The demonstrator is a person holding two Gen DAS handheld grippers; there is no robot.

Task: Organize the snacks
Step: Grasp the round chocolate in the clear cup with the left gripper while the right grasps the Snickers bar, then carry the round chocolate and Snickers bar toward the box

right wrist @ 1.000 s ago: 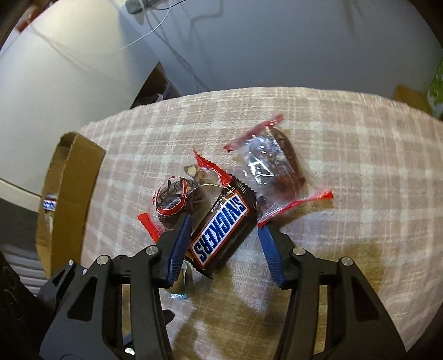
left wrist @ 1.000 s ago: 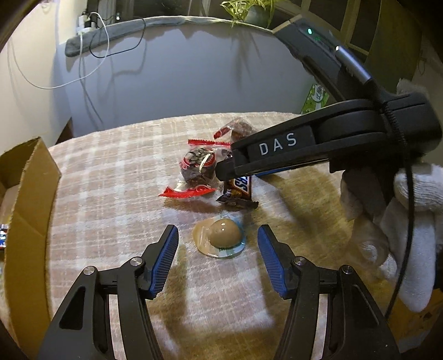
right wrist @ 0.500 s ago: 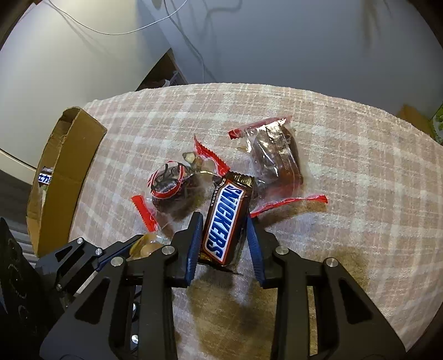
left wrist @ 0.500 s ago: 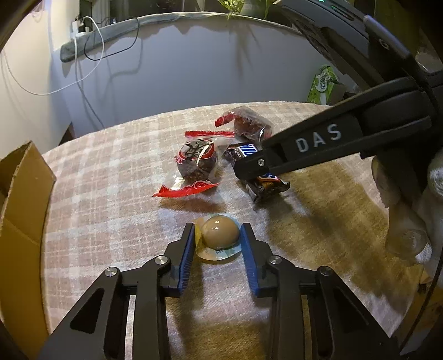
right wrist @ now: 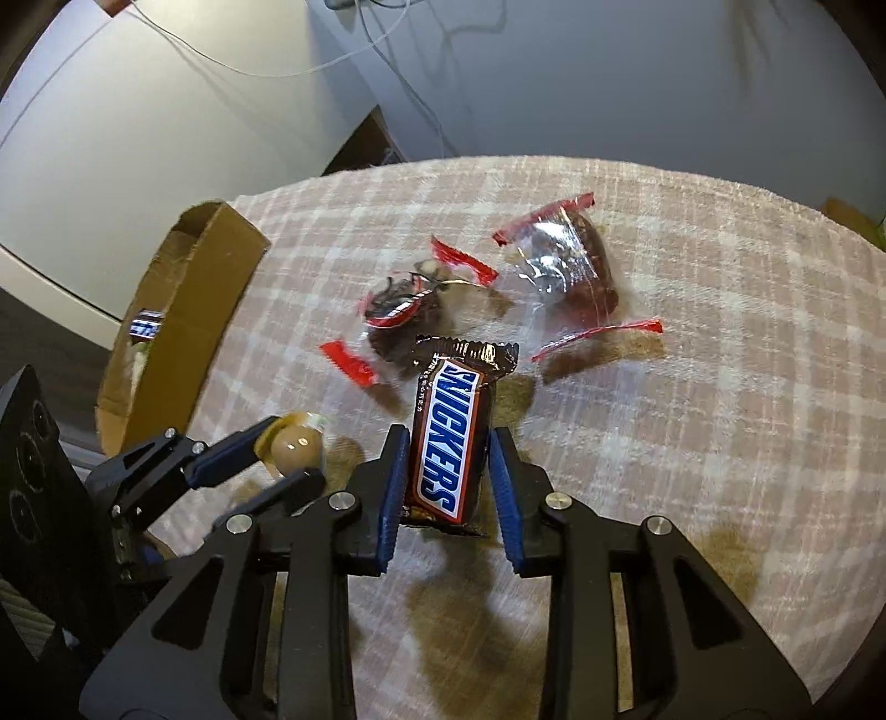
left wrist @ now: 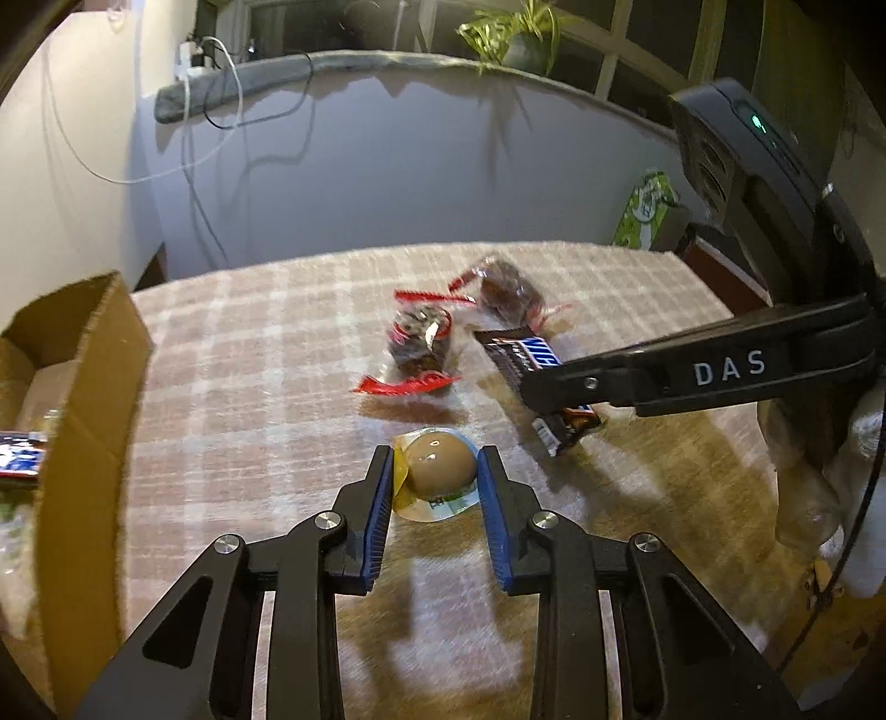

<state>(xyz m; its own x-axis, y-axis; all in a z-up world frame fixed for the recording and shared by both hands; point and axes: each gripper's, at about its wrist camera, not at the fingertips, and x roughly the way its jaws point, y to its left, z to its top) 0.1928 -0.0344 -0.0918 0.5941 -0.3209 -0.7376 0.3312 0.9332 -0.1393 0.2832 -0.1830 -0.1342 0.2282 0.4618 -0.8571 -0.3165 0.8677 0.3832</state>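
My left gripper is shut on a brown jelly cup with a foil lid and holds it just above the checked tablecloth. My right gripper is shut on a Snickers bar and has it lifted off the cloth; the bar also shows in the left wrist view. Two clear red-edged snack packets lie on the cloth: a round one and a longer one. The left gripper with the jelly cup shows in the right wrist view.
An open cardboard box stands at the table's left edge with a wrapped snack inside. A grey wall, cables and a window ledge with a plant lie behind. A green carton stands at the far right.
Both grippers closed from open, the left on the jelly cup and the right on the Snickers bar. Both items have since been raised off the cloth.
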